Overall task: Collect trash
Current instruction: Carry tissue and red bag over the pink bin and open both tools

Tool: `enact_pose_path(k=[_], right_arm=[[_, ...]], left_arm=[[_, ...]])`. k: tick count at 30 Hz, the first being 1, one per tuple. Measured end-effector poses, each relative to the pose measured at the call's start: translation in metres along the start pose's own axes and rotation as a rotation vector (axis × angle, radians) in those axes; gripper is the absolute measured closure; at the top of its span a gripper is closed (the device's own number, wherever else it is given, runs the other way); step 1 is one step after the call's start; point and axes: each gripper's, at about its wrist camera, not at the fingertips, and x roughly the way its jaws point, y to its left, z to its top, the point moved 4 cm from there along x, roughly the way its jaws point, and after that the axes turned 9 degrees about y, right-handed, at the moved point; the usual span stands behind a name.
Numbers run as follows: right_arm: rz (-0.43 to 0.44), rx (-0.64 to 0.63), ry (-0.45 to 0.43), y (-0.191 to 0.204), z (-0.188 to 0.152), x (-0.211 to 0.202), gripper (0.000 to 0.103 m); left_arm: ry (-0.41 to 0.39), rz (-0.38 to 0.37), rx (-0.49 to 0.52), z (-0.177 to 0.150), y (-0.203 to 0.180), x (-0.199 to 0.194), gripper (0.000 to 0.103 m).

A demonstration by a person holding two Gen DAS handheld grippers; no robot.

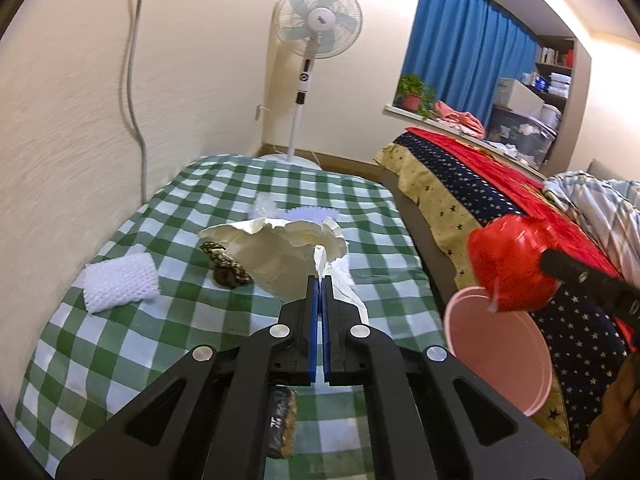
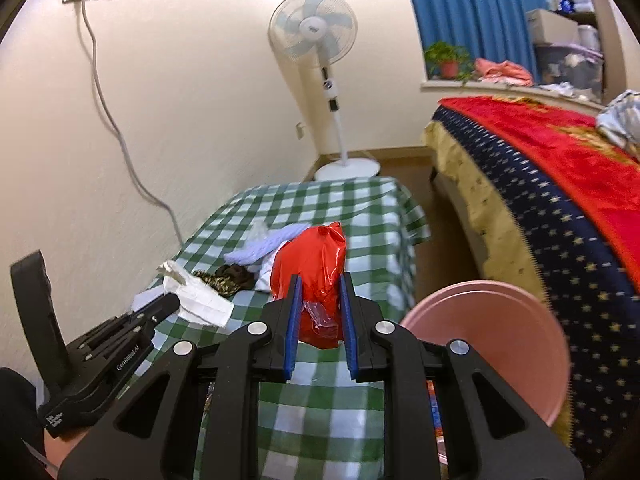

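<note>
- Right claw (image 2: 319,312) grips a red plastic bag (image 2: 310,276) between its blue pads, held up off the green-checked worktop (image 2: 320,408).
- Left claw (image 1: 320,280) is closed on a corner of a white paper bag (image 1: 280,256), whose crumpled mouth gapes just ahead of its tips.
- A pink bucket (image 2: 496,344) stands just to the right of the right claw and lower down, between the worktop and the bed (image 2: 560,208); it looks like the place for the trash.
- Judged from this, the step in hand is carrying the red bag over the bucket and letting it drop.
- To do it well, bring the right claw squarely above the bucket's mouth before loosening, since the bag is bulky and light and could catch the rim or slide off toward the bed.
- Keep the grip steady on the way; thin plastic slips easily between pads.
- The paper bag hangs by one corner only, so the left claw should move gently to avoid tearing.
- Left of the left claw lie a white foam net (image 1: 120,280) and a dark patterned scrap (image 1: 226,268), still to be collected.
</note>
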Motion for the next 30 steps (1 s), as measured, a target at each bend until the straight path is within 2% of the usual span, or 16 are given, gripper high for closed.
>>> enact_pose_path(k=[11,22,30], right_arm=[[-0.127,0.062,-0.073,-0.042,-0.003,-0.062,0.084],[-0.208,0.149,-0.092,-0.078,-0.020,-0.063,0.084],[-0.262,0.170,-0.101,-0.090,-0.023,-0.058,0.084]], left_arm=[[0.001,-0.064,0.058,-0.007,-0.035,-0.010,0.102],[0.012,-0.104,0.100,-0.012,-0.051,-0.009,0.102],[0.015,-0.119,0.136,-0.013,-0.064,-0.004,0.102]])
